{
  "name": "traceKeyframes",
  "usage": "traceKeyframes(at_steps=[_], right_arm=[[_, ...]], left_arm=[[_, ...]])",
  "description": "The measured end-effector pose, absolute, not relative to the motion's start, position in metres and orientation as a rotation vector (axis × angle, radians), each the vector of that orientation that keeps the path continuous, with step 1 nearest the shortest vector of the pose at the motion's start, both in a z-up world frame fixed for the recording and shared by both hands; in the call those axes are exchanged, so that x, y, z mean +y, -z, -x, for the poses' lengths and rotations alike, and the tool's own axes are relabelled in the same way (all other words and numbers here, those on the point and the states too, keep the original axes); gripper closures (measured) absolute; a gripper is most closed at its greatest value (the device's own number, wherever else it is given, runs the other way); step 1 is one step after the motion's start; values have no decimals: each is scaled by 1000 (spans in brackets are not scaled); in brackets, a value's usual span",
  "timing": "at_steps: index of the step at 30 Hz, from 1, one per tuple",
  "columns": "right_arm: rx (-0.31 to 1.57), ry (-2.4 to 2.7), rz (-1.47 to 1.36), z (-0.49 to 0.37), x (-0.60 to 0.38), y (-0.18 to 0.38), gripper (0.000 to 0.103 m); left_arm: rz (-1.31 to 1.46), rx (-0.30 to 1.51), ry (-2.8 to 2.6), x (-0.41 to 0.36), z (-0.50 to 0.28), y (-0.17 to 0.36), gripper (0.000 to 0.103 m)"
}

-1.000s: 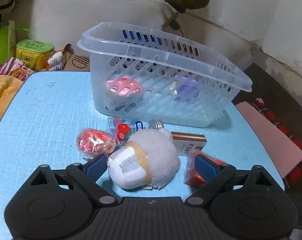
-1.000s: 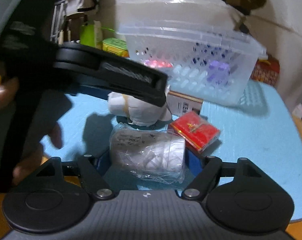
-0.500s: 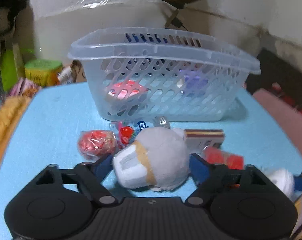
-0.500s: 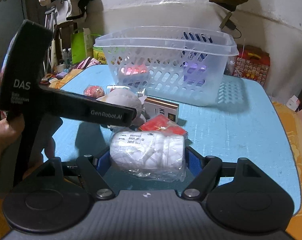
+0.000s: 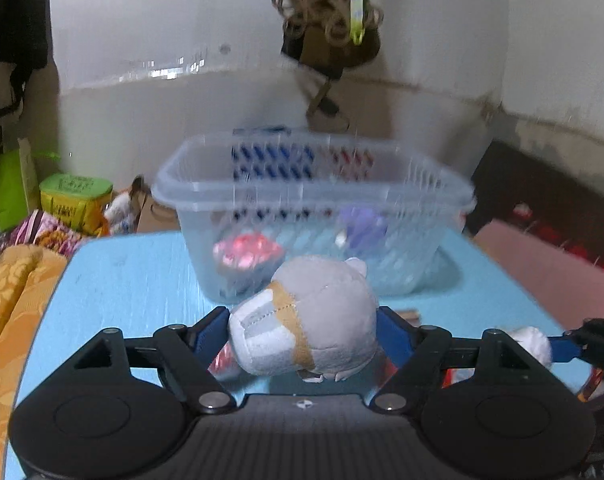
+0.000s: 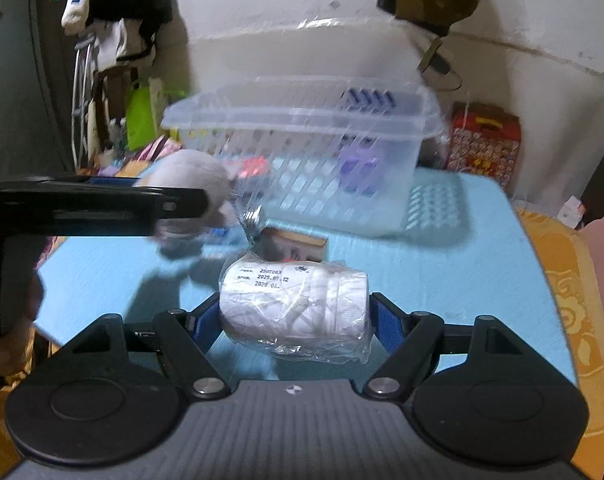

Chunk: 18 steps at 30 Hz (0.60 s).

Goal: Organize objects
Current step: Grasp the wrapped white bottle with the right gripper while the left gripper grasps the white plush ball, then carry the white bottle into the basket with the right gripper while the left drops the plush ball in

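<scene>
My left gripper (image 5: 302, 330) is shut on a grey and white plush toy (image 5: 314, 320) and holds it above the blue table, in front of a clear slotted basket (image 5: 314, 184). The basket holds a pink packet (image 5: 245, 254) and a purple object (image 5: 360, 228). My right gripper (image 6: 293, 316) is shut on a white bottle wrapped in clear plastic (image 6: 293, 304), lifted above the table. In the right wrist view the left gripper (image 6: 101, 208) and plush toy (image 6: 189, 184) hang to the left of the basket (image 6: 302, 120).
A brown and white small box (image 6: 293, 244) and a shiny wrapped item (image 6: 253, 216) lie on the blue table (image 6: 442, 280) before the basket. A red packet (image 5: 221, 360) lies under the plush. Yellow cloth (image 5: 9, 300) is left, a red patterned box (image 6: 484, 140) behind right.
Both grippers have risen off the table with their loads. The left gripper lifted the plush toy up toward the basket; the right lifted the wrapped bottle.
</scene>
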State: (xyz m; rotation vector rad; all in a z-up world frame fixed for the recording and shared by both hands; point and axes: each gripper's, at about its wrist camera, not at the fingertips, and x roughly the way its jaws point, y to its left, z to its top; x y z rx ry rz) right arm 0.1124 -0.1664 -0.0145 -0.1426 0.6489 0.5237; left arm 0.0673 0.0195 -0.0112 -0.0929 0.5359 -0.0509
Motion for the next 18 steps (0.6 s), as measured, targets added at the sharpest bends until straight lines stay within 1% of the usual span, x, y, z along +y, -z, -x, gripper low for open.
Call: traceKeyframes(at_steps=[6,18], right_arm=[[508,-497,157,-104,-174,3,25],[423,-512,94,-104,-178,-17,25]], left_arm=[[85,383,66,21,-44,-13,22],[99,317,89,29,-35,-21,22]])
